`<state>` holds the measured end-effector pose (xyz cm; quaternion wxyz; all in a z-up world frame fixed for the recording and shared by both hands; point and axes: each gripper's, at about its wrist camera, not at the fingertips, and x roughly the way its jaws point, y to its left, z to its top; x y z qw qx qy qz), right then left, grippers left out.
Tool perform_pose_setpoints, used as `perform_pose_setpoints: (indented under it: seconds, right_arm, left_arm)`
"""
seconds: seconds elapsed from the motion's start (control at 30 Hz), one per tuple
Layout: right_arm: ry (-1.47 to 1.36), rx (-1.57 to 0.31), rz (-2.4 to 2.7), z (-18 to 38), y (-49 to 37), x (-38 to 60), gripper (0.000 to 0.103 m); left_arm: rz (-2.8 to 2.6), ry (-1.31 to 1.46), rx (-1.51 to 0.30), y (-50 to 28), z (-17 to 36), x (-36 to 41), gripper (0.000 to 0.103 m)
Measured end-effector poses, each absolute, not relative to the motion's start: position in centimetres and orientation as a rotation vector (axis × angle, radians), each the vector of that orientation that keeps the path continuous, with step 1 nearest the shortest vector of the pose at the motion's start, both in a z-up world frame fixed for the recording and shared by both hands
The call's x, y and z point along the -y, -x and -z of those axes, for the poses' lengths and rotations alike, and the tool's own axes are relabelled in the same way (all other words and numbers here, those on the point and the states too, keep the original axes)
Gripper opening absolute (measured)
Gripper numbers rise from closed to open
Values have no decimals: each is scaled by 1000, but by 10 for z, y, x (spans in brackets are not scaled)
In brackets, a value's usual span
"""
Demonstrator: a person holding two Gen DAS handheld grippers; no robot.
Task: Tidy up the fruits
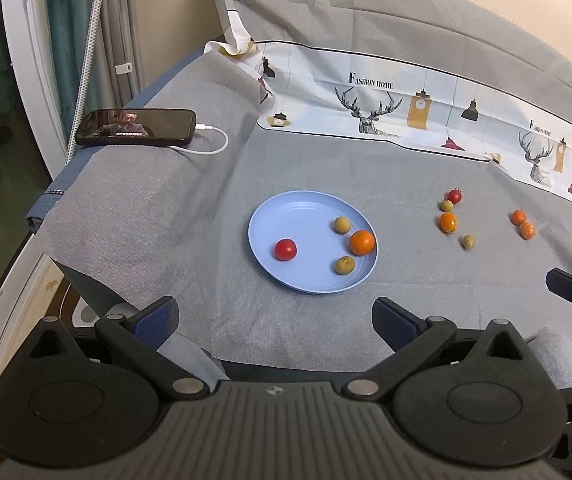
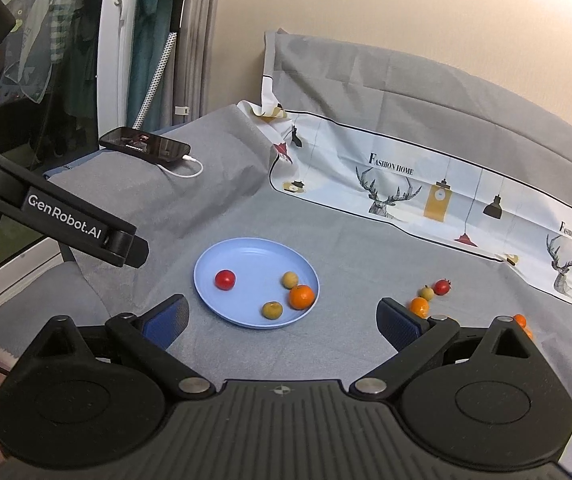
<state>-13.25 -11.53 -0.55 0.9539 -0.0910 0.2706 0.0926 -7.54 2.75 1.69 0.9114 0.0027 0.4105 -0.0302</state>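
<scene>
1. I had both tools hanging above the near edge of the grey cloth (image 1: 165, 208), each with its jaws spread wide and nothing between them: the left gripper (image 1: 273, 316) and the right gripper (image 2: 281, 316).
2. The blue plate (image 1: 286, 216) lay ahead of both, already carrying four pieces: a red tomato (image 1: 285, 249), an orange (image 1: 362, 242) and two greenish-yellow fruits (image 1: 342, 225), the orange sitting against the plate's right rim.
3. The fruit not yet gathered lay on the cloth to the right of the plate, well apart from it: a loose cluster (image 1: 449, 211) of a red tomato, a greenish fruit and an orange, a lone greenish fruit (image 1: 468, 242) nearer me, and an orange pair (image 1: 522, 224) farther right.
4. In the right wrist view, the cluster's orange (image 2: 418, 305) showed just beyond my right-hand fingertip, so I judged the right gripper clearly nearer.
5. The pieces were round, with no long axis to align to; I judged the next move to be a short swing right and forward.
6. A phone (image 1: 135, 127) on charge lay far left, out of the way.
</scene>
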Motion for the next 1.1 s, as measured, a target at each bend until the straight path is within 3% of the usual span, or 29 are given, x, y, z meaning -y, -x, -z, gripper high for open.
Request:
perform_pose_setpoints:
  seconds: [1.1]
  right_arm:
    - [113, -621, -166, 22, 112, 139, 100]
  left_arm:
    - [88, -56, -949, 40, 3, -3, 103]
